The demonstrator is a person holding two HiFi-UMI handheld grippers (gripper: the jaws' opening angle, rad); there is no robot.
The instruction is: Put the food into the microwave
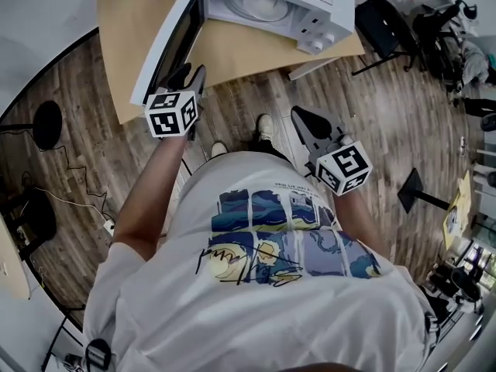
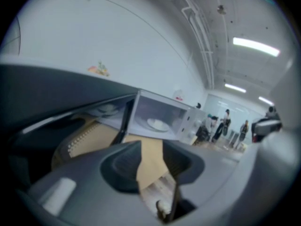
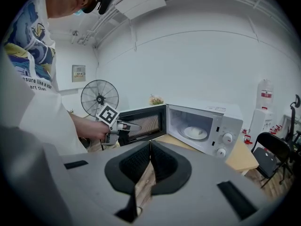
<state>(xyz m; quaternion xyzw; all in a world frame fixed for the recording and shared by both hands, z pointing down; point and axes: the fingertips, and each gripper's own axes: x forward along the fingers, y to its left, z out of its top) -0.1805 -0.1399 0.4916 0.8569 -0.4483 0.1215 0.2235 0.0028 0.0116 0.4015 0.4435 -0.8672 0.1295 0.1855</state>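
1 plate of food [image 3: 195, 132] inside microwave [image 1: 271, 6], door [image 1: 167, 45] open. Left gripper [image 1: 190, 76] beside door, jaws wide, empty, probably to swing it closed. Right gripper [image 1: 306, 124] closed, empty, idle.

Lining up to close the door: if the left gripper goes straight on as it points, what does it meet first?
Most likely the table, the bare strip before the microwave: it fills the gap between the open jaws of the left gripper. The open door lies left of that line. Depth unclear.

light wooden table [image 1: 240, 56] bears a white microwave [image 1: 310, 2], door open.
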